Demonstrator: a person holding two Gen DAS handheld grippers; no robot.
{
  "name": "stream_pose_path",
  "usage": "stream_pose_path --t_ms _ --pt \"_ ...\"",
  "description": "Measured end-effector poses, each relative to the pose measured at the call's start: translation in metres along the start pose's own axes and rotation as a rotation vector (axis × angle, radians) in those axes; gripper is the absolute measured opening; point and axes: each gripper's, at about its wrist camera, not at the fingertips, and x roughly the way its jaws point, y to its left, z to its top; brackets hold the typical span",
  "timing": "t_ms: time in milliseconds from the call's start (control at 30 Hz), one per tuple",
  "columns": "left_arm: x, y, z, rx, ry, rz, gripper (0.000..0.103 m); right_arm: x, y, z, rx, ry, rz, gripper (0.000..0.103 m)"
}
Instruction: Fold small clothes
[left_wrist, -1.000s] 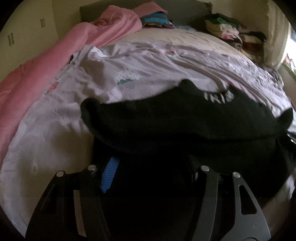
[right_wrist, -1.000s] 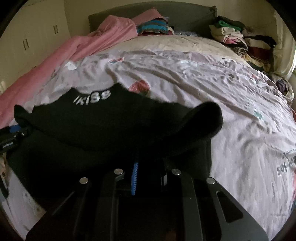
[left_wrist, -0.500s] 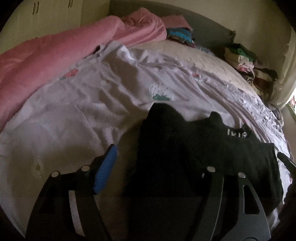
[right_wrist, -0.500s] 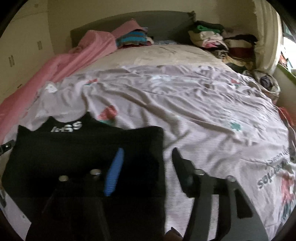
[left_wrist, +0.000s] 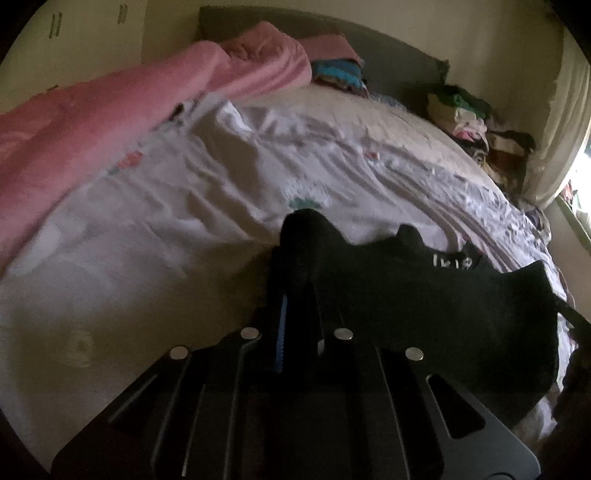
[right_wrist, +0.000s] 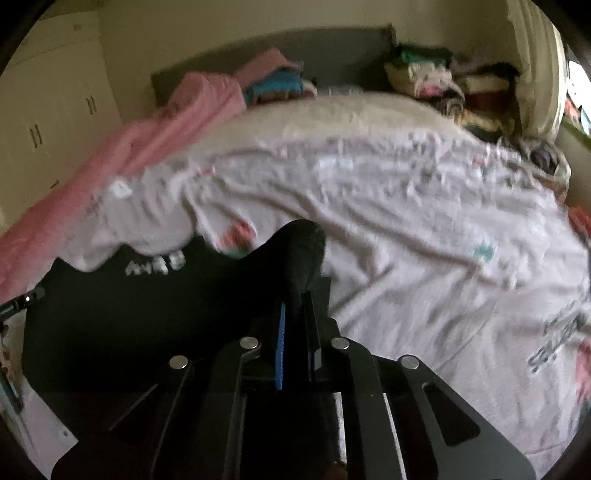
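Gripping a black garment (left_wrist: 424, 295) at two corners, near edge of the bed (left_wrist: 147, 258): left gripper (left_wrist: 295, 295) and right gripper (right_wrist: 297, 295) jaws clamped narrow on cloth. Could slip free if tugged apart; thin pinch, slack middle sagging unevenly.

Black claw (left_wrist: 295, 306) — ribbed blue pad (left_wrist: 281, 332), four round silver screws, slotted dark side plates

Both our grippers are clamped down right now. The left gripper (left_wrist: 299, 284) has its jaws pinched together on a corner of the black garment (left_wrist: 424, 295), angled downward. Our right gripper (right_wrist: 295, 295) is pinched onto the opposite corner, tilted down about the same.
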Motion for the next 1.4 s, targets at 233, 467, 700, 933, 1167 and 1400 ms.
stream_pose_path --t_ms 233,467,700,933,1167,1400 --pt "0.019 0.003 -0.007 0.037 0.023 0.046 0.003 0.028 -0.003 -0.002 -0.025 0.06 -0.075 0.008" --pt "0.022 -0.005 -0.015 0.086 0.039 0.084 0.008 0.036 -0.003 -0.014 -0.019 0.074 -0.114 0.009" --pt "0.013 -0.011 -0.019 0.108 0.036 0.08 0.018 0.017 0.007 -0.022 -0.045 0.06 -0.102 0.033" --pt "0.005 -0.018 -0.023 0.115 0.035 0.074 0.027 -0.013 0.029 -0.03 -0.111 0.011 -0.077 0.047" --pt "-0.011 -0.021 -0.024 0.085 0.013 0.033 0.041 -0.034 0.051 -0.045 -0.159 0.01 -0.016 0.059" --pt "-0.02 -0.02 -0.034 0.068 0.033 0.008 0.053 -0.043 0.063 -0.065 -0.189 0.054 0.019 0.062"
